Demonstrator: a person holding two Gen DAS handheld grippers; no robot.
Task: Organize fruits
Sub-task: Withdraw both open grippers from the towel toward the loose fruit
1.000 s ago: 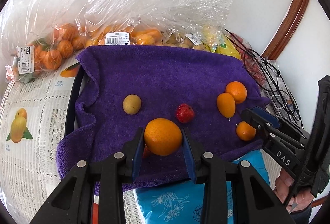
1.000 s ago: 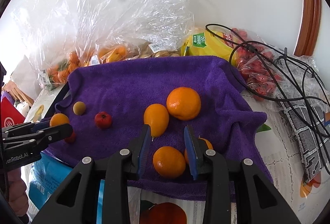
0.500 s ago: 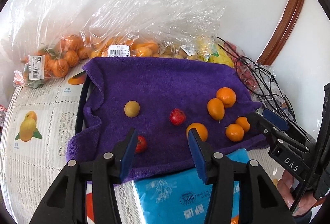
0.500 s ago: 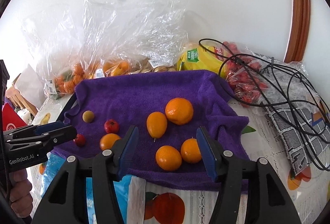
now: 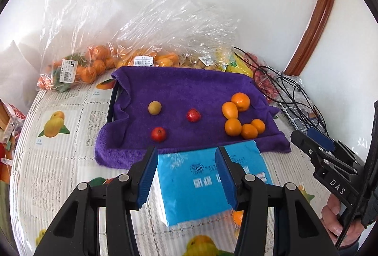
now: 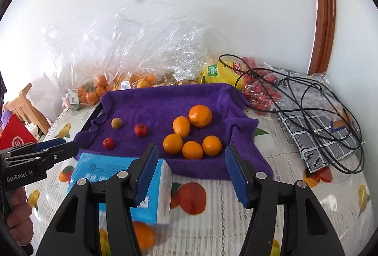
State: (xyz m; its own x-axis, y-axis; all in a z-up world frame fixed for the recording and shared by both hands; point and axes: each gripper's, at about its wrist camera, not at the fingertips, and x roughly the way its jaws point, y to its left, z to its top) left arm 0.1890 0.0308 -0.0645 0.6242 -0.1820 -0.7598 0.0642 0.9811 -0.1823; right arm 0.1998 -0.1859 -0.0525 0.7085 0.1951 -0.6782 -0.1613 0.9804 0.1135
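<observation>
Left tongs (image 5: 185, 169): we hold them above the counter's near side, aimed at the towel, blue-padded fingers (image 5: 148, 175) spread wide with nothing between them; the blue tissue pack (image 5: 208, 182) lies below the gap.
Right tongs (image 6: 191, 169): we carry them likewise raised and level, spread wide and empty, pointing at the orange cluster; in the left view they (image 5: 307, 138) enter from the right edge, gripped by a bare hand (image 5: 340, 225).
Left hand (image 6: 20, 220): seen at the right view's left edge, wrapped round the handle marked GenRobot.AI.
Purple towel (image 5: 189, 88): spread over a dark tray on the counter (image 5: 59, 161), which wears a fruit-print cloth.
Orange fruits (image 6: 192, 132): five sit bunched at the towel's right side, a large round one at the back, an oval one touching it, three smaller ones in a row at the front.
Red fruits: two small ones, one (image 5: 193, 115) near the towel's middle, one (image 5: 158, 134) nearer its front edge, apart from each other.
Yellow-green fruit (image 5: 154, 107): small, round, alone toward the left of the towel.
Bags (image 5: 94, 65): clear plastic bags of oranges along the wall behind the towel.
Black cable (image 6: 302, 95): looped over a checked cloth to the right.
</observation>
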